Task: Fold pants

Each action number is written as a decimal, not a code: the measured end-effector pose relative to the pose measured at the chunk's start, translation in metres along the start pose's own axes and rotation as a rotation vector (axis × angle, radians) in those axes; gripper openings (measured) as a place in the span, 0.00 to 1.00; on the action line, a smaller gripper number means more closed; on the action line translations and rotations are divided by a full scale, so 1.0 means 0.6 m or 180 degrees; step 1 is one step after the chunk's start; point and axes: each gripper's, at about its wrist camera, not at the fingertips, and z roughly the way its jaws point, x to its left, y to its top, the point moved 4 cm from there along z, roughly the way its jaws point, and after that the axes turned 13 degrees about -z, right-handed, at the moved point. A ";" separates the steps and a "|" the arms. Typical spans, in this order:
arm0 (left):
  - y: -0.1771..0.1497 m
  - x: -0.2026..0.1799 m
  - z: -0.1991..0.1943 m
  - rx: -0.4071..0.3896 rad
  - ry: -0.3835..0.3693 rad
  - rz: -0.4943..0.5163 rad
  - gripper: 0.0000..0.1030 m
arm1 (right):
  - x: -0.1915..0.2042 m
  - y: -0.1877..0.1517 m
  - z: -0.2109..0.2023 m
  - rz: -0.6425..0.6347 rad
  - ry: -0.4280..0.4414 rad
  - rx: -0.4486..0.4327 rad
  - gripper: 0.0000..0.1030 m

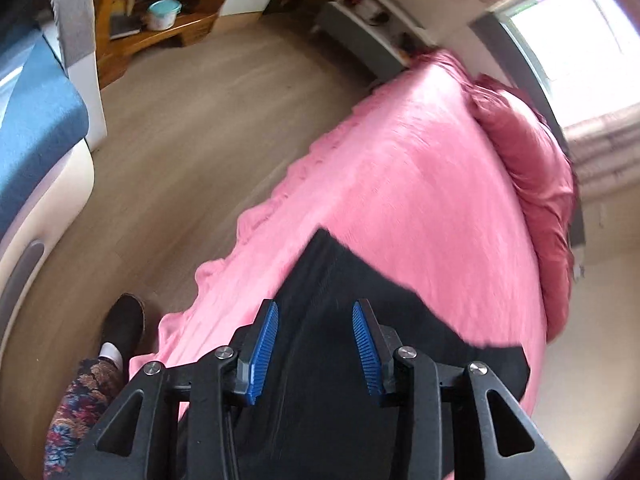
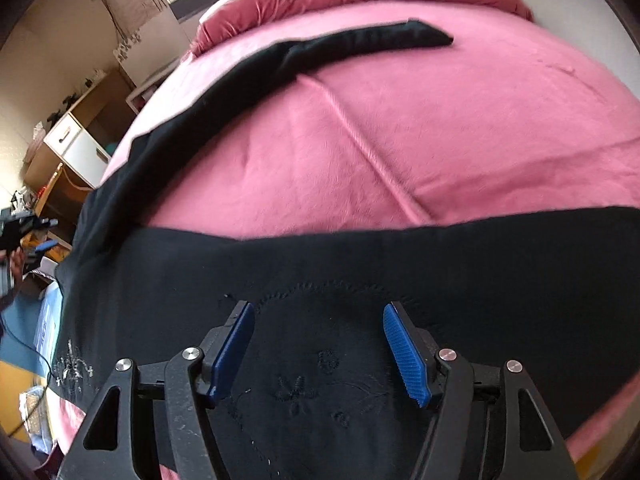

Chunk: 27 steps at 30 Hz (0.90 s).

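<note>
Black pants (image 1: 332, 272) lie spread on a pink bed cover (image 1: 400, 168). My left gripper (image 1: 316, 306) hovers over the fabric close to the bed's edge, open, with nothing between its blue pads. In the right wrist view the pants (image 2: 320, 256) show embroidered flowers, and one leg (image 2: 360, 44) stretches away toward the pillows. My right gripper (image 2: 318, 307) stands open just above the embroidered part, its pads clear of the cloth. At that view's far left, a hand holds the left gripper (image 2: 50, 234).
A darker pink duvet (image 1: 532, 168) is bunched at the head of the bed under a window. Wooden floor (image 1: 200, 120) runs beside the bed, where a person's dark shoe (image 1: 124, 328) stands. A wooden shelf (image 1: 160, 28) and a white cabinet (image 2: 76, 148) line the walls.
</note>
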 end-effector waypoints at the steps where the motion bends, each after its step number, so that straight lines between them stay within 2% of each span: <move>1: 0.008 -0.003 0.013 0.0027 0.0028 -0.0010 0.39 | -0.004 -0.001 0.009 0.0025 -0.0004 0.0037 0.66; 5: 0.039 -0.007 0.059 0.0071 0.0174 -0.0120 0.39 | -0.014 -0.011 0.029 0.0108 0.0005 0.0120 0.68; 10: 0.053 -0.023 0.090 0.0187 0.0153 -0.0097 0.38 | -0.003 -0.005 0.042 0.0038 -0.0017 0.0159 0.80; 13: 0.049 -0.037 0.102 0.0277 0.0182 -0.0016 0.36 | 0.006 -0.004 0.049 -0.0029 -0.0062 0.0170 0.83; 14: 0.045 -0.045 0.110 0.0340 0.0244 0.0065 0.31 | 0.007 -0.003 0.052 -0.0032 -0.0072 0.0167 0.83; 15: 0.040 -0.047 0.112 0.0335 0.0304 0.0146 0.20 | 0.010 -0.004 0.053 -0.0025 -0.0076 0.0159 0.83; 18: 0.021 -0.069 0.095 0.0170 0.0297 0.0486 0.12 | 0.012 -0.003 0.056 0.0003 -0.0074 0.0153 0.83; 20: 0.008 -0.083 0.064 0.0012 0.0186 0.0629 0.10 | 0.010 -0.004 0.056 0.0001 -0.0069 0.0160 0.83; 22: -0.003 -0.096 0.028 -0.0058 -0.0034 0.0656 0.09 | 0.013 -0.003 0.056 -0.0010 -0.0069 0.0163 0.83; 27: -0.076 -0.138 -0.120 -0.0221 -0.0912 0.1029 0.08 | 0.007 -0.002 0.050 0.0052 -0.0048 0.0148 0.83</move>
